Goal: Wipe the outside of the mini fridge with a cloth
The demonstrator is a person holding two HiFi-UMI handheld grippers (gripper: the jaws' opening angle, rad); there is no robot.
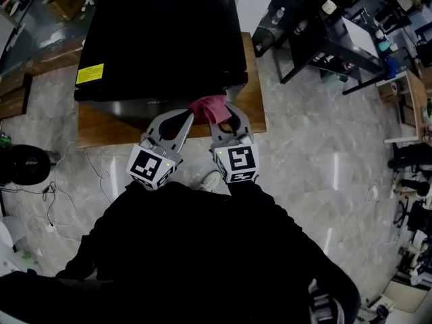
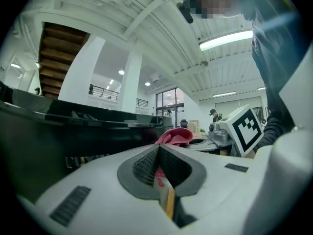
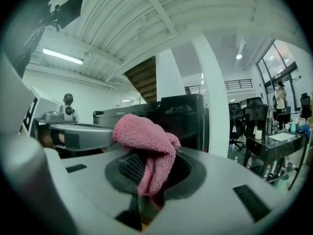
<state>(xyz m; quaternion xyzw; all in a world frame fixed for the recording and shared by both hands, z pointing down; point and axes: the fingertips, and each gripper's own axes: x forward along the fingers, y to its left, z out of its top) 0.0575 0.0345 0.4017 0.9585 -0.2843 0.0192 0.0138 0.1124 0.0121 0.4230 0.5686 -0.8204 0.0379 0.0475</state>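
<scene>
1. Cloth [image 1: 209, 106], pink and bunched, is seen at the front edge of the mini fridge [image 1: 162, 32], just below its black top.
2. Cloth is clamped by the right gripper [image 1: 225, 117]. In the right gripper view a fold [image 3: 146, 136] is pinched between the ribbed pads [image 3: 128, 166], bulging over the tips and hanging down into the gap.
3. Left gripper [image 1: 189, 115] is set just beside the right one, with its tips at the cloth's left side.
4. Left gripper view: the jaws are closed, pads [image 2: 144, 165] meeting in a seam. A pink sliver is seen in that seam, but whether it is cloth cannot be told. The bulk of the cloth [image 2: 174, 136] is seen beyond the tips.
5. Fridge is stood on a wooden table [image 1: 253, 106]. A yellow label [image 1: 90, 74] is stuck near the top's left front corner.
6. Marker cubes [image 1: 152, 166] [image 1: 237, 162] are seen at the rear of both grippers, next to the person's black sleeves [image 1: 202, 248].
7. Table is surrounded by a grey marbled floor [image 1: 317, 160]. A black-framed desk [image 1: 337, 46] is placed well apart, upper right.
</scene>
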